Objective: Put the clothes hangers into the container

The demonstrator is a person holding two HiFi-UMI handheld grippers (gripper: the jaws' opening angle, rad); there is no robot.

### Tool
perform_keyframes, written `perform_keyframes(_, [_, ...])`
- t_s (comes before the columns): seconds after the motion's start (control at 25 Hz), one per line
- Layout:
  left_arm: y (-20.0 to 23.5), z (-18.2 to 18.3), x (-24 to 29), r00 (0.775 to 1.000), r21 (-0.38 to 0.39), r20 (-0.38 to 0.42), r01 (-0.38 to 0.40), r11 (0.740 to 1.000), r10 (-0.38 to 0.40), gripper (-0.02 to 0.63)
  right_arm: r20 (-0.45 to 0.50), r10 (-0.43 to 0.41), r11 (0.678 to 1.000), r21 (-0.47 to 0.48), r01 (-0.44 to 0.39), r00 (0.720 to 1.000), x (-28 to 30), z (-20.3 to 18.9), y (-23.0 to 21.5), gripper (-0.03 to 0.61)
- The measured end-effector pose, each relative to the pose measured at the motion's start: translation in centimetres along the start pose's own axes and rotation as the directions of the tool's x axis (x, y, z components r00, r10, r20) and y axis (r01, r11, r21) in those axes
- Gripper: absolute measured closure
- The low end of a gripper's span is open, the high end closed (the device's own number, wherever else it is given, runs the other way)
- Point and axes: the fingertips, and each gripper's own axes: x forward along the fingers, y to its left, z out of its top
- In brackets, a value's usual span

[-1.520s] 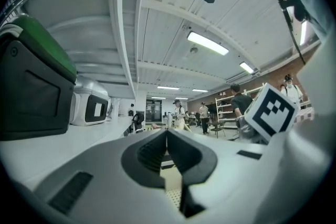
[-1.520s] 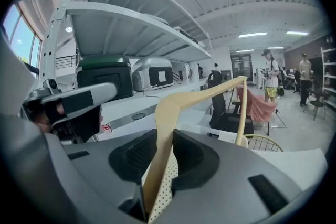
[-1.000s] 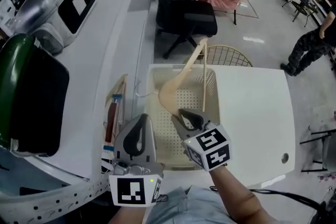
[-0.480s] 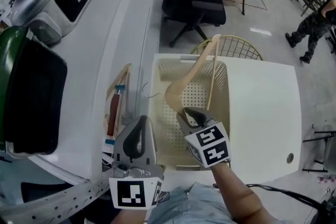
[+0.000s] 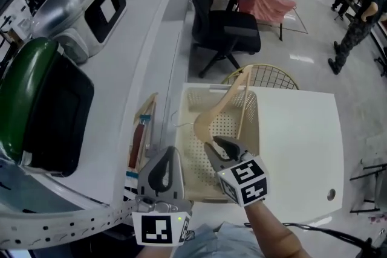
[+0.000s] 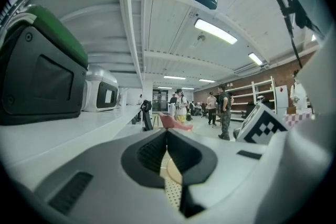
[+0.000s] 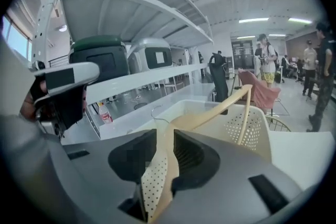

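The left tool point(image 5: 165, 153) is pressed together and holds nothing. The right tool point(image 5: 219, 143) is spread, with one arm of the hanger point(image 5: 227, 93) between its jaws. The hanger sits in the basket point(image 5: 195, 161) and leans on its far rim.

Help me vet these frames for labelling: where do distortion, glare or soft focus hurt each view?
Head view: evenly lit and sharp, pale wooden clothes hanger and cream perforated plastic basket crisp, edges mildly bowed. Left gripper view: heavy fisheye, dark round border, ceiling strip light blown out. Right gripper view: same fisheye; the hanger goes soft close to the lens.
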Motion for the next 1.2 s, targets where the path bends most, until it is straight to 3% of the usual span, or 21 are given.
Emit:
perform_keyframes(0.2, [-1.5, 2.7, -0.6, 0.998, 0.026, 0.061, 0.006, 1.0, -0.007, 0.601, 0.163, 0.015, 1.0, -0.018, -0.012, 0.986, -4.5, 4.4, 0.6, 0.497])
perform_keyframes(0.52, [-3.5, 6.6, -2.0, 0.993, 0.038, 0.114, -0.018, 0.999, 0.013, 0.601, 0.383, -0.02, 0.989, -0.126, 0.074, 0.924, -13.3, 10.0, -0.2, 0.565])
perform_keyframes(0.76, [-3.7, 8.7, -2.2, 0.981, 0.086, 0.188, -0.06, 0.994, 0.043, 0.602, 0.448, -0.064, 0.978, -0.149, 0.145, 0.892, -16.8, 10.9, -1.9, 0.566])
perform_keyframes(1.2, [-5.7, 9.2, -1.9, 0.981, 0.09, 0.192, -0.054, 0.994, 0.036, 0.603, 0.477, -0.1, 0.972, -0.14, 0.188, 0.873, -18.7, 10.6, -3.5, 0.568])
